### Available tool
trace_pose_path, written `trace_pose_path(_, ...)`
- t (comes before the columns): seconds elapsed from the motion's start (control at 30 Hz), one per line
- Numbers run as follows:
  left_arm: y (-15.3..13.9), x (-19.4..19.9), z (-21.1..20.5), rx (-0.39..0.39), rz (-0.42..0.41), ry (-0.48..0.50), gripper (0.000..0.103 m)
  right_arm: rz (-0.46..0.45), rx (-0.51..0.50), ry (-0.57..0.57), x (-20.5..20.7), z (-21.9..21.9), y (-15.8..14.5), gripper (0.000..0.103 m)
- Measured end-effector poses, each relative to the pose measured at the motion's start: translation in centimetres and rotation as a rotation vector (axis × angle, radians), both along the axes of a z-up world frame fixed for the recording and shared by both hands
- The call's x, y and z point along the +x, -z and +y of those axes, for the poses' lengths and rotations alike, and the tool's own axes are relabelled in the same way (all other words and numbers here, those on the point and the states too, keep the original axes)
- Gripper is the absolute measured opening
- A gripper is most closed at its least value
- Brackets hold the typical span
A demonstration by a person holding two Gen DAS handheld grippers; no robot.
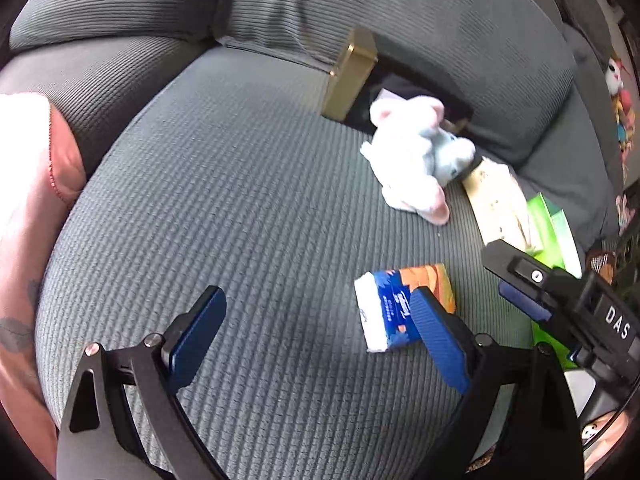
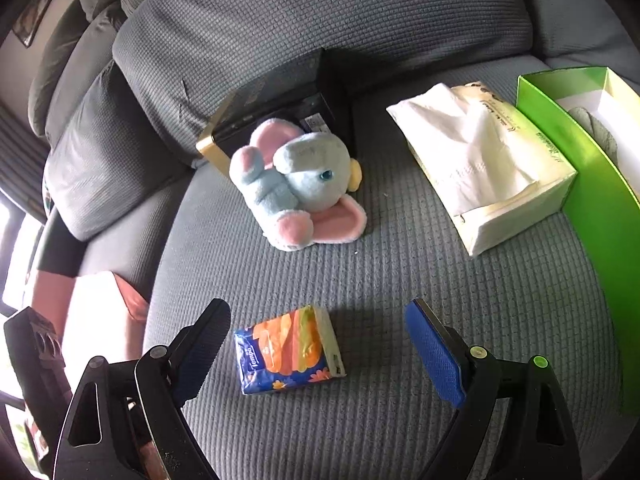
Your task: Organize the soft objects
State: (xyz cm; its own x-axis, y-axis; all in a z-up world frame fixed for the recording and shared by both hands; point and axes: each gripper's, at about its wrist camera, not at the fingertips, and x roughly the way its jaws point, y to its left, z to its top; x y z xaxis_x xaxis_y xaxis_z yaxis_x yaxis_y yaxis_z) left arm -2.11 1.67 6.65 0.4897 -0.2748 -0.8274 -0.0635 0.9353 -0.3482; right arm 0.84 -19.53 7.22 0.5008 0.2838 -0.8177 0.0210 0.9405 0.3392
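Observation:
A small blue and orange tissue pack [image 2: 288, 350] lies flat on the grey sofa seat [image 2: 400, 280]. My right gripper [image 2: 320, 340] hangs open above it, the pack between its fingers but untouched. In the left wrist view the same tissue pack [image 1: 404, 308] lies just beyond the right-hand pad of my left gripper [image 1: 316, 300], which is open and holds nothing. A blue and pink plush elephant [image 2: 300, 184] lies on its side further back on the seat. A cream soft tissue packet [image 2: 488, 160] lies to the right of the elephant.
An open green box [image 2: 580, 152] stands at the seat's right edge. A black box with a gold edge [image 2: 280, 100] leans against the back cushions [image 2: 320, 20] behind the elephant. A pink garment [image 1: 36, 200] lies at the left. My right gripper's near finger [image 1: 524, 300] crosses the left wrist view.

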Motion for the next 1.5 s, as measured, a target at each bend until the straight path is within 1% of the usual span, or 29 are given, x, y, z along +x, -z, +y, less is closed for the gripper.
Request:
trace_pose_path(0.07, 0.3, 0.0, -0.6, 0.003, 0.009, 0.014, 0.092, 0.018, 0.014, -0.004, 0.3, 0.1, 0.4, 0.090)
trace_pose_path(0.2, 0.7, 0.0, -1.6, -0.017, 0.032, 0.054, 0.090, 0.035, 0.052, -0.021, 0.7, 0.3, 1.0, 0.090)
trace_pose_path(0.3, 1.0, -0.1, -2.1, -0.027, 0.044, 0.053, 0.090, 0.062, 0.050, -0.044, 1.1, 0.8, 1.5, 0.081)
trace_pose_path(0.37, 1.4, 0.0, -2.4, -0.052, 0.067, 0.060, 0.090, 0.087, 0.046, -0.059, 1.4, 1.2, 2.0, 0.077)
trace_pose_path(0.47, 2.0, 0.2, -2.7, -0.104, 0.108, 0.071, 0.090, 0.115, 0.050, -0.066, 1.7, 1.6, 2.6, 0.076)
trace_pose_path(0.67, 2.1, 0.3, -3.6, -0.127, 0.111, 0.096, 0.090, 0.184, 0.099, -0.087, 2.3, 2.1, 4.0, 0.076)
trace_pose_path(0.73, 2.1, 0.4, -4.0, -0.123, 0.107, 0.095, 0.090, 0.196, 0.090, -0.086, 2.5, 2.3, 4.4, 0.076)
trace_pose_path(0.87, 2.5, 0.9, -4.9, -0.098, 0.087, 0.102, 0.089, 0.190, 0.063, -0.093, 2.4, 2.7, 4.5, 0.076)
trace_pose_path(0.93, 2.5, 1.0, -5.2, -0.082, 0.078, 0.104, 0.087, 0.188, 0.058, -0.092, 2.4, 2.7, 4.5, 0.076)
trace_pose_path(0.97, 2.6, 1.4, -5.6, -0.080, 0.075, 0.104, 0.083, 0.186, 0.057, -0.092, 2.4, 2.9, 4.5, 0.076)
trace_pose_path(1.0, 2.7, 1.5, -5.7, -0.085, 0.073, 0.107, 0.077, 0.183, 0.061, -0.095, 2.4, 2.8, 4.5, 0.076)
trace_pose_path(1.07, 2.8, 1.8, -5.7, -0.113, 0.077, 0.113, 0.070, 0.176, 0.074, -0.098, 2.4, 2.8, 4.5, 0.076)
trace_pose_path(1.13, 2.9, 2.0, -5.8, -0.147, 0.079, 0.132, 0.059, 0.171, 0.085, -0.110, 2.5, 3.1, 4.6, 0.076)
trace_pose_path(1.17, 3.2, 2.2, -5.8, -0.183, 0.090, 0.143, 0.047, 0.168, 0.077, -0.111, 2.5, 3.2, 4.6, 0.072)
trace_pose_path(1.2, 3.4, 2.3, -5.8, -0.197, 0.106, 0.141, 0.047, 0.166, 0.066, -0.115, 2.5, 3.4, 4.6, 0.070)
trace_pose_path(1.23, 3.3, 2.3, -5.8, -0.195, 0.102, 0.140, 0.047, 0.160, 0.049, -0.118, 2.5, 3.5, 4.5, 0.068)
trace_pose_path(1.4, 2.4, 1.8, -5.9, -0.150, 0.066, 0.158, 0.046, 0.159, 0.061, -0.094, 2.3, 3.8, 4.4, 0.068)
trace_pose_path(1.5, 1.2, 1.3, -5.9, -0.115, 0.020, 0.180, 0.046, 0.140, 0.071, -0.099, 2.0, 3.9, 3.8, 0.068)
